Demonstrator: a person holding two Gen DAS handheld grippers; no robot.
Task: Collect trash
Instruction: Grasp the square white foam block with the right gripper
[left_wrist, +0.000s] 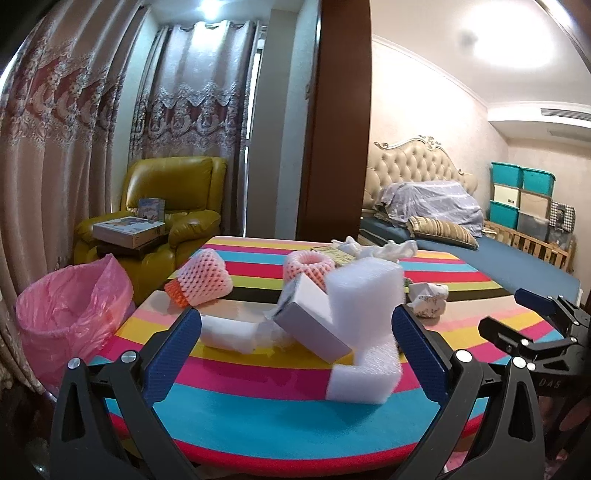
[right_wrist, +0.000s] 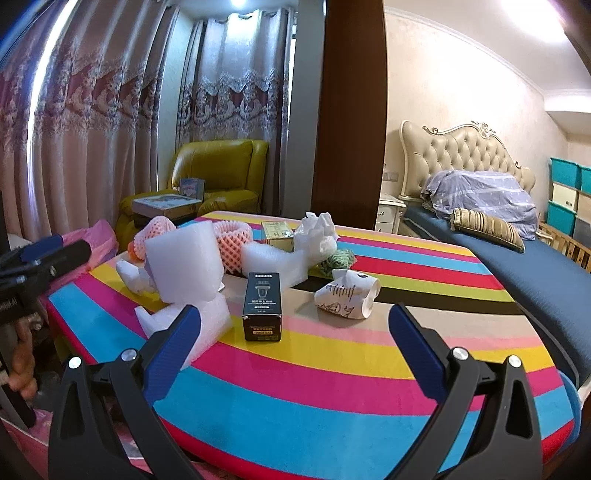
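Trash lies on a striped table: white foam blocks, a small box, pink foam fruit nets, a crumpled printed paper cup, a white plastic bag and a green tangle. A bin lined with a pink bag stands left of the table. My left gripper is open just short of the foam and box. My right gripper is open, with the box and cup ahead of it.
A yellow armchair with boxes on it stands behind the bin, and curtains hang at the left. A bed runs along the table's right side. A hand holds the other gripper at the far left.
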